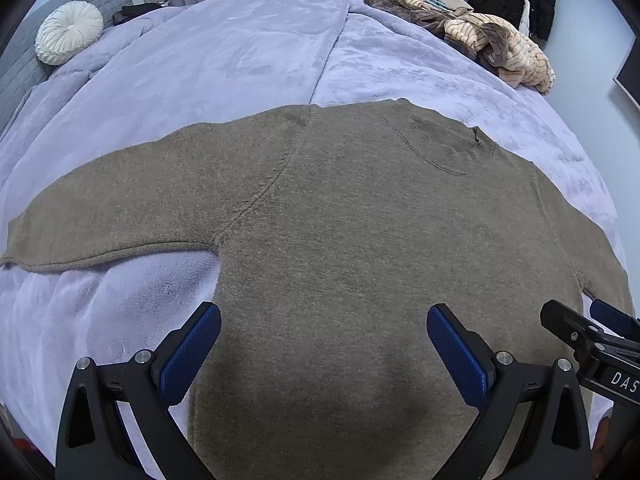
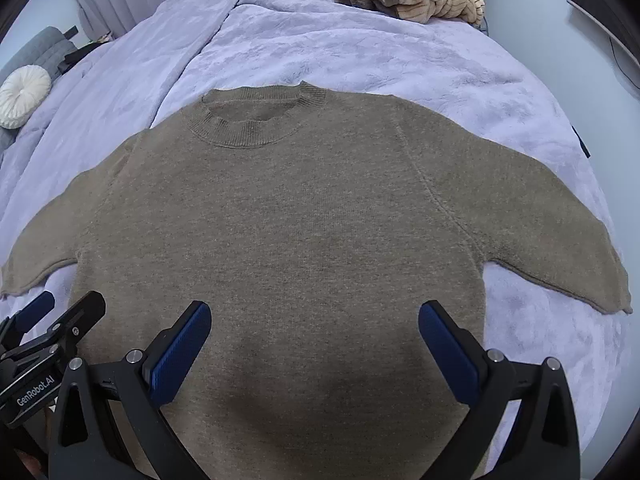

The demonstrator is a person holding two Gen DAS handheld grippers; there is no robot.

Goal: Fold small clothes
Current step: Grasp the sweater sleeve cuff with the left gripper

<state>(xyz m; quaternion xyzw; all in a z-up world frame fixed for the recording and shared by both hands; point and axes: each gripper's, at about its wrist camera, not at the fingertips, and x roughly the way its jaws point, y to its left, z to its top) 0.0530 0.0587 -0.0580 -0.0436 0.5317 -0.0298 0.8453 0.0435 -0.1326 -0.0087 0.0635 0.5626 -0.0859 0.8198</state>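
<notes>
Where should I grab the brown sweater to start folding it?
Probably grab a sleeve end. The sweater lies flat, front up, sleeves spread out sideways. The left sleeve and right sleeve have free edges on the blanket, so each open hand-held gripper could come in from its own outer side and pinch the cuff.
</notes>
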